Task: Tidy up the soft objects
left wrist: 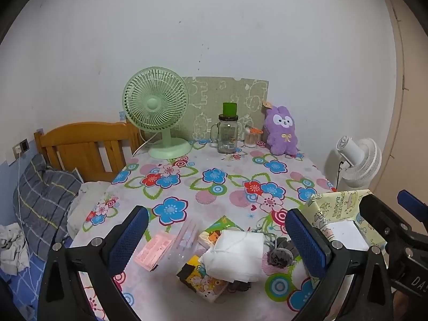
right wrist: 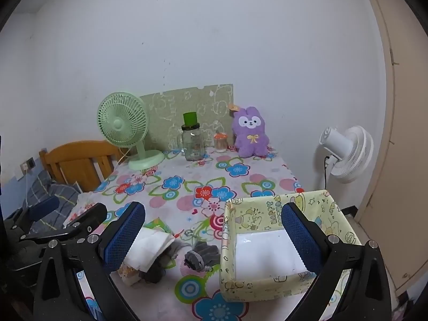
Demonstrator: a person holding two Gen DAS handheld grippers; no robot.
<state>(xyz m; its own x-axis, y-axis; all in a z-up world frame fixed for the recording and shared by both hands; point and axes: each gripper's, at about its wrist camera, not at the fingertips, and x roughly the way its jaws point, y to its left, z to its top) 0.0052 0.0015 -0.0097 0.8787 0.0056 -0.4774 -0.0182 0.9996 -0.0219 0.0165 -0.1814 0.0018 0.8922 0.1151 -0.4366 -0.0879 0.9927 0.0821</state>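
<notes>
A heap of soft things lies at the near edge of the flowered table [left wrist: 214, 176]: a white folded cloth [left wrist: 235, 254], a grey bobbled fabric piece [left wrist: 281, 254], a cartoon-print tissue pack [left wrist: 203, 281] and a pink packet [left wrist: 155, 248]. My left gripper [left wrist: 216, 212] hangs open above the heap, holding nothing. To the right stands a yellow cartoon-print box [right wrist: 267, 286] with a bare white bottom. My right gripper [right wrist: 214, 208] is open above the box's left wall, beside the white cloth [right wrist: 149, 246] and grey fabric [right wrist: 200, 256]. A purple plush bunny [right wrist: 250, 136] sits at the back.
At the back stand a green desk fan [left wrist: 155, 112], a glass jar with a green cap [left wrist: 227, 133], a small swab container [left wrist: 251, 136] and a green patterned board [left wrist: 227, 99]. A white floor fan [right wrist: 345, 152] is right of the table; a bed with wooden headboard [left wrist: 85, 147] is left.
</notes>
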